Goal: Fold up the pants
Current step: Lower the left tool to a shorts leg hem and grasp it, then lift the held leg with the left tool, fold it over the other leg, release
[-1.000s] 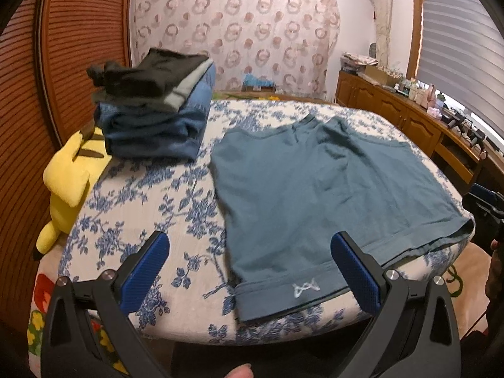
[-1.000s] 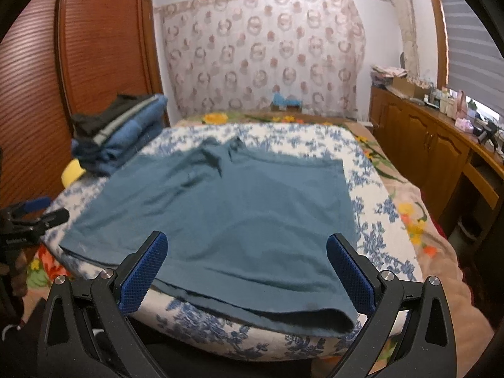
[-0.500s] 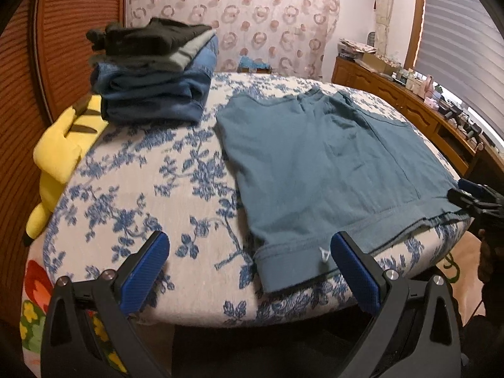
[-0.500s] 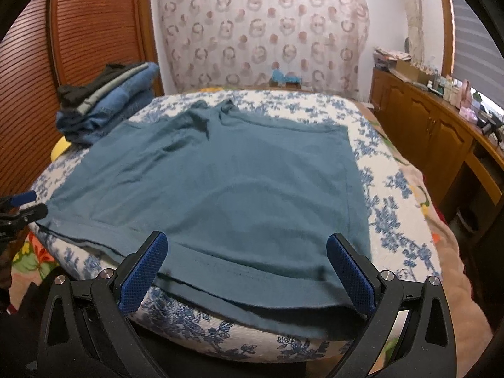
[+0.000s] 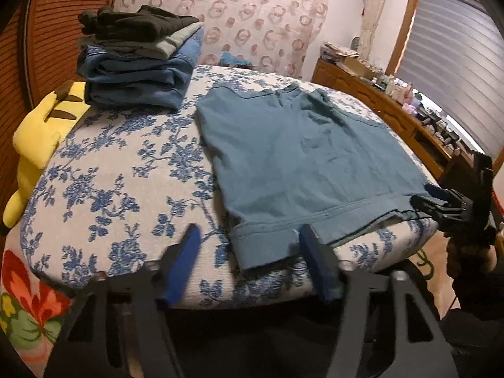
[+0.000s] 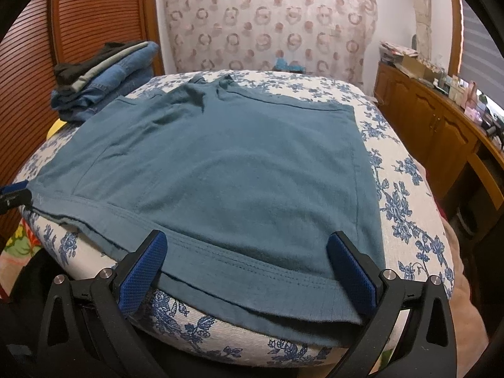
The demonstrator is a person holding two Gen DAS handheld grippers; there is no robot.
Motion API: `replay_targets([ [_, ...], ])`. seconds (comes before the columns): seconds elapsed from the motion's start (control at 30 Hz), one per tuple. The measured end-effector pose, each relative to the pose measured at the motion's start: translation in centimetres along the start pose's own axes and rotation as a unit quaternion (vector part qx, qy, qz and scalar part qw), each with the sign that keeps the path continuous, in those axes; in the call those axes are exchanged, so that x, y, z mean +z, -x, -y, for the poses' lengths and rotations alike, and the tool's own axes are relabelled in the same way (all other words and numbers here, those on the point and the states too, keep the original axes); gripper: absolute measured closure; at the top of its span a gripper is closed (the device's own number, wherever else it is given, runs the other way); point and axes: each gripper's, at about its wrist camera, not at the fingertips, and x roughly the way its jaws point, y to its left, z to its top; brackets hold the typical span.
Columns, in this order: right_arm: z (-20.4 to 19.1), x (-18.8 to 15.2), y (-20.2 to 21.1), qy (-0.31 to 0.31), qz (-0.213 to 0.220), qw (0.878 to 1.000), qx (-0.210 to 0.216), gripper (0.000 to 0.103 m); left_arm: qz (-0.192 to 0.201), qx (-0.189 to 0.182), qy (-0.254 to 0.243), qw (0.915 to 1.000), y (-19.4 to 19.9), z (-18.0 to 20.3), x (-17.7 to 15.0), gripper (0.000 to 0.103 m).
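Teal shorts (image 5: 296, 154) lie flat on a blue-flowered bed (image 5: 110, 163), hem toward me; they also fill the right wrist view (image 6: 220, 170). My left gripper (image 5: 250, 261) is open, its jaws narrower than before and blurred, straddling the hem's left corner at the bed's edge. My right gripper (image 6: 249, 271) is open wide, its fingers low over the hem near the right corner. The right gripper also shows in the left wrist view (image 5: 441, 204) at the hem's far corner. A left fingertip (image 6: 14, 189) shows at the left edge of the right wrist view.
A stack of folded jeans and dark clothes (image 5: 141, 63) sits at the bed's back left. A yellow plush toy (image 5: 41, 135) lies beside it at the left edge. A wooden cabinet with clutter (image 6: 441, 107) runs along the right. A patterned curtain (image 6: 267, 22) hangs behind.
Both grippers have moved forward and down to the hem at the bed's edge. The left jaws have narrowed from wide open. The shorts have not moved.
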Motion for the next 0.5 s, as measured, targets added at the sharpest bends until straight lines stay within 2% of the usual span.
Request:
replay_targets([
  [0.03, 0.0, 0.0, 0.1, 0.002, 0.0, 1.0, 0.001, 0.0, 0.0, -0.001, -0.002, 1.0, 0.0, 0.1, 0.0, 0.063],
  [0.2, -0.1, 0.2, -0.1, 0.006, -0.002, 1.0, 0.003, 0.0, -0.003, -0.007, -0.014, 0.9999, -0.2, 0.5, -0.1, 0.078],
  [0.33, -0.1, 0.3, -0.1, 0.007, 0.001, 1.0, 0.003, 0.0, 0.003, -0.013, -0.01, 0.9999, -0.1, 0.2, 0.2, 0.096],
  [0.5, -0.2, 0.3, -0.2, 0.009, 0.002, 1.0, 0.006, 0.0, 0.022, -0.024, -0.015, 0.9994, 0.5, 0.6, 1.2, 0.1],
])
